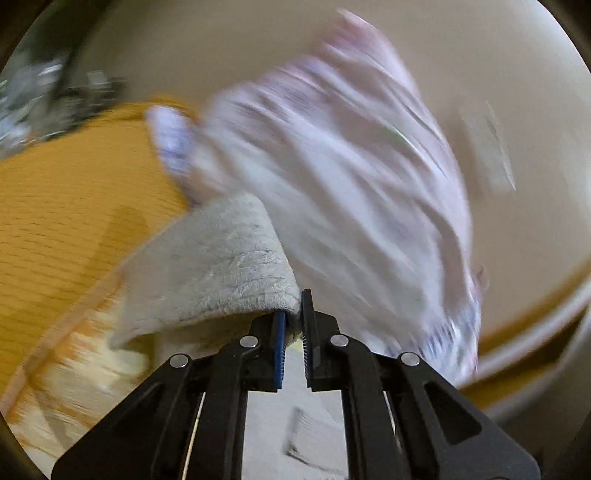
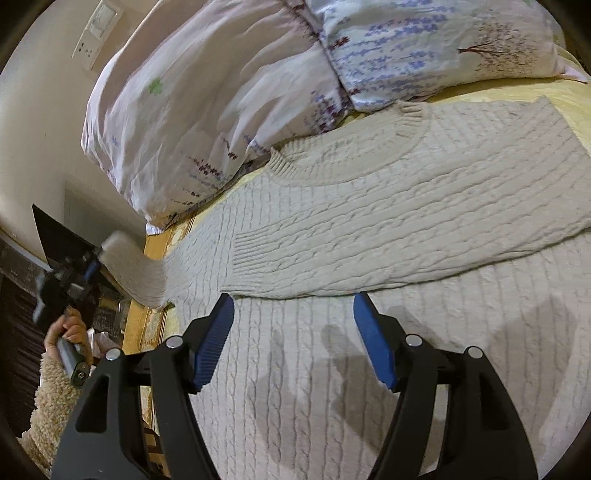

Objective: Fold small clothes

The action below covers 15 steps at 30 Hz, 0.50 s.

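A cream cable-knit sweater [image 2: 369,206] lies flat on the bed, collar toward the pillows, one sleeve folded across its body. My right gripper [image 2: 293,306] is open and empty just above the sweater's body, near the folded sleeve's cuff. My left gripper [image 1: 293,317] is shut on the other sleeve's cuff [image 1: 221,269] and holds it off the bed's left edge; it also shows in the right wrist view [image 2: 86,271] with the sleeve [image 2: 133,273] stretched out. The left wrist view is motion-blurred.
Two floral pillows [image 2: 221,92] lie at the head of the bed, touching the sweater's collar. A yellow bedspread [image 1: 66,206] covers the bed. A wall with a switch plate [image 2: 99,22] is at the left. The person's hand [image 2: 70,332] holds the left gripper.
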Each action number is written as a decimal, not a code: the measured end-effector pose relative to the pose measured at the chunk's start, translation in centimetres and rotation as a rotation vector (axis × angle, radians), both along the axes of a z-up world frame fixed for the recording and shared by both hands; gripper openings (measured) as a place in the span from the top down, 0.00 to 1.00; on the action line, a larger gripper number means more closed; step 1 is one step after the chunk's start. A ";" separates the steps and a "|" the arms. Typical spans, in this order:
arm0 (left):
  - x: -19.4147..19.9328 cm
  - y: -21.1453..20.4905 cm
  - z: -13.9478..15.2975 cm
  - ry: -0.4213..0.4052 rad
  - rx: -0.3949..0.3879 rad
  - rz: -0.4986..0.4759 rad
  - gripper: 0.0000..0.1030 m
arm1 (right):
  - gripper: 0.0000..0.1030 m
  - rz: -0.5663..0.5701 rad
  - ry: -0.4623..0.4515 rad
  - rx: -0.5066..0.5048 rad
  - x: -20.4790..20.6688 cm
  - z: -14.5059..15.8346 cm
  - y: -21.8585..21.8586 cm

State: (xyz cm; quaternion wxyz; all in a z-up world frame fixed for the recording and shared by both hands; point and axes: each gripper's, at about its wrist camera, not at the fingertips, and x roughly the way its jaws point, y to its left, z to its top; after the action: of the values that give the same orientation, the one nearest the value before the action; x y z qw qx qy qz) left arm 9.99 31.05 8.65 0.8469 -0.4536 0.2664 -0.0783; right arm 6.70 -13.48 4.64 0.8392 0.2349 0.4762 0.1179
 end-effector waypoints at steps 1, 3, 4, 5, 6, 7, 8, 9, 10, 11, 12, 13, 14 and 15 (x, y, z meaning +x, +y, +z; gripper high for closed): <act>0.4 -2.2 0.6 -0.017 0.022 -0.056 0.93 | 0.35 -0.009 -0.005 0.002 -0.2 0.0 -0.3; 1.0 -6.7 1.2 -0.033 0.082 -0.160 0.93 | 0.35 -0.026 -0.008 0.001 -0.6 0.0 -1.1; 1.4 -8.9 1.2 -0.031 0.110 -0.213 0.93 | 0.35 -0.033 -0.009 0.001 -0.8 0.0 -1.4; 1.7 -11.9 0.7 -0.022 0.133 -0.279 0.93 | 0.35 -0.041 -0.010 0.001 -0.9 0.0 -1.7; 1.8 -13.6 0.2 -0.008 0.142 -0.317 0.93 | 0.35 -0.049 -0.010 0.001 -1.1 0.0 -2.0; 2.0 -15.6 -0.6 0.017 0.153 -0.359 0.93 | 0.35 -0.061 -0.010 -0.002 -1.4 -0.1 -2.6; 2.2 -18.0 -1.7 0.050 0.171 -0.405 0.93 | 0.35 -0.069 -0.009 -0.005 -1.6 -0.1 -2.9; 2.4 -19.7 -2.7 0.076 0.184 -0.438 0.93 | 0.35 -0.075 -0.009 -0.006 -1.8 -0.1 -3.2; 2.6 -20.8 -3.5 0.096 0.200 -0.458 0.93 | 0.35 -0.086 -0.006 -0.011 -2.0 -0.2 -3.7; 2.8 -22.6 -4.6 0.133 0.236 -0.484 0.93 | 0.35 -0.094 -0.003 -0.018 -2.2 -0.3 -4.1; 3.0 -23.4 -5.3 0.149 0.252 -0.501 0.93 | 0.35 -0.100 -0.001 -0.022 -2.4 -0.4 -4.3; 2.8 -24.4 -5.9 0.164 0.277 -0.518 0.93 | 0.35 -0.108 0.001 -0.030 -2.6 -0.4 -4.7; 2.9 -25.5 -6.5 0.180 0.306 -0.538 0.93 | 0.35 -0.114 0.004 -0.040 -2.8 -0.5 -5.0; 3.0 -26.2 -7.1 0.194 0.321 -0.555 0.93 | 0.35 -0.117 0.003 -0.045 -2.9 -0.6 -5.2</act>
State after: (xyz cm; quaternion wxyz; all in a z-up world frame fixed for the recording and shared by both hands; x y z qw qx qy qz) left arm 13.00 4.89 1.59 0.8247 -0.2298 0.4679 -0.2193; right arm 3.80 -18.73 4.08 0.8489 0.2435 0.4656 0.0577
